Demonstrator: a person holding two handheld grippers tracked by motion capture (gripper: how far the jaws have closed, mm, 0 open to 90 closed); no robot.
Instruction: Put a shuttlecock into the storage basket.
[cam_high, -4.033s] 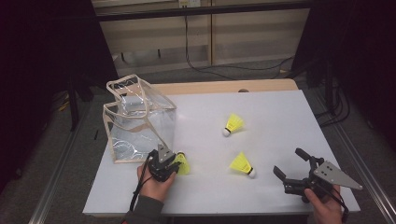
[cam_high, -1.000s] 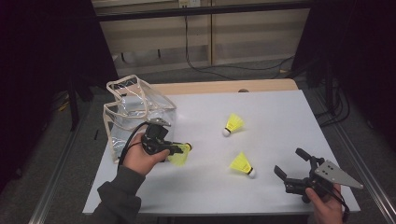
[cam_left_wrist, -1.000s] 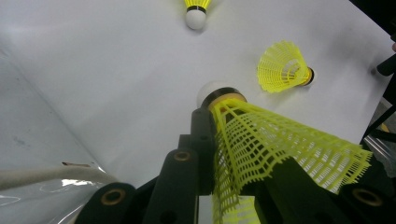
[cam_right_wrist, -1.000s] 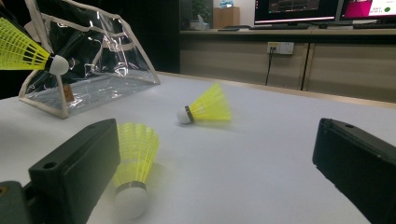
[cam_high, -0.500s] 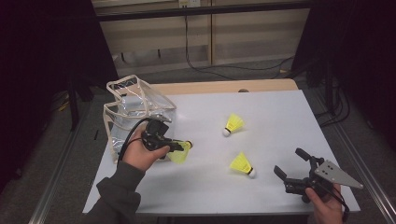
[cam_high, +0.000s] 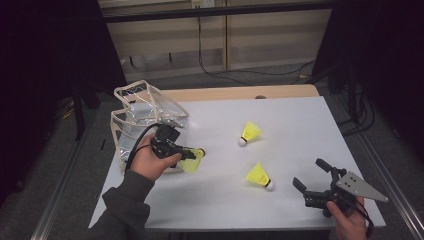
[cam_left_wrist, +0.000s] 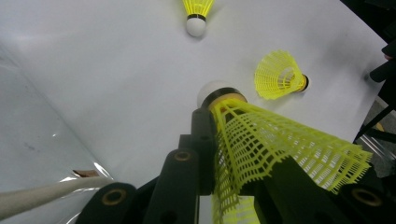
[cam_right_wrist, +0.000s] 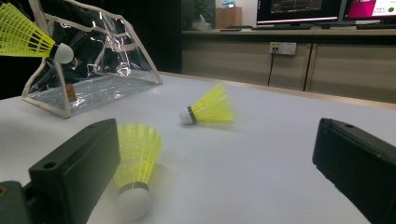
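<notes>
Left gripper (cam_high: 192, 154) is clamped on one yellow shuttlecock (cam_high: 193, 159), held clear of the white table (cam_high: 300, 130) just beside the clear plastic bag (cam_high: 145, 117), at about 4 o'clock from the bag's open top in the high view. In the left gripper view the jaws pinch the mesh skirt (cam_left_wrist: 261, 144) close behind the cork (cam_left_wrist: 212, 91); the cork points away from the hand and the skirt flares back past the jaw roots. Principal risk, in my judgement: the hold is on pliable mesh rather than the firm cork, so the skirt may crush or the shuttlecock may pivot and slip during the swing toward the bag. Second risk: the bag stands on soft, slumped walls, and a jaw or the trailing cable catching its rim could tip it or fold the mouth shut, leaving the shuttlecock to fall outside. How wide the mouth stands cannot be confirmed; glare on the plastic obscures it. Right gripper (cam_high: 311, 180) rests at 4 o'clock on the table, jaws spread and empty. Two further shuttlecocks lie on the table: the near shuttlecock (cam_high: 260, 176) at roughly 10 o'clock from the right gripper, the far shuttlecock (cam_high: 249, 133) well beyond.
</notes>
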